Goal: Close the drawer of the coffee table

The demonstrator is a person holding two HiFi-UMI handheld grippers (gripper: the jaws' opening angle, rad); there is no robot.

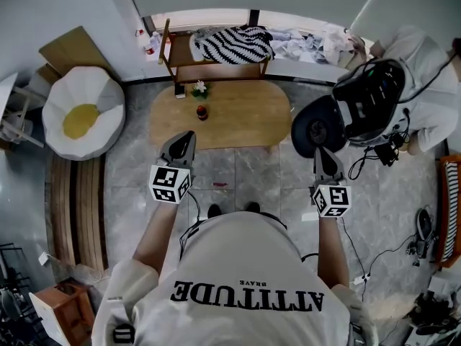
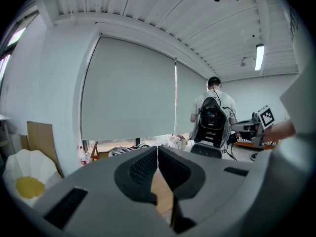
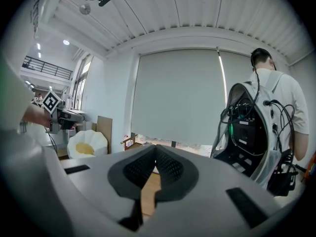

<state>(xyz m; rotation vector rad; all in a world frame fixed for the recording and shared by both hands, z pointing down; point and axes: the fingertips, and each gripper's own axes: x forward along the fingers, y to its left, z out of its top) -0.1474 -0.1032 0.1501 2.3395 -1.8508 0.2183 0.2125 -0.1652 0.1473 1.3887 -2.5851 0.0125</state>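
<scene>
The oval wooden coffee table (image 1: 238, 117) stands on the tiled floor ahead of me, and I cannot make out its drawer from above. A small potted plant (image 1: 199, 89) and a dark red object (image 1: 202, 112) sit on its left part. My left gripper (image 1: 185, 138) hovers over the table's near left edge, shut with nothing between its jaws. My right gripper (image 1: 319, 152) hangs off the table's right end, also shut and empty. A strip of the tabletop (image 2: 161, 190) shows below the left gripper (image 2: 157, 148), and the tabletop (image 3: 147, 194) shows again below the right gripper (image 3: 155, 147).
A person with an equipment backpack (image 1: 400, 85) stands at the right, behind a black round chair (image 1: 315, 127). A white egg-shaped cushion (image 1: 81, 114) lies left of the table. A wooden chair with a zebra-striped cloth (image 1: 232, 44) stands behind it. Cables (image 1: 374, 254) trail on the floor at the right.
</scene>
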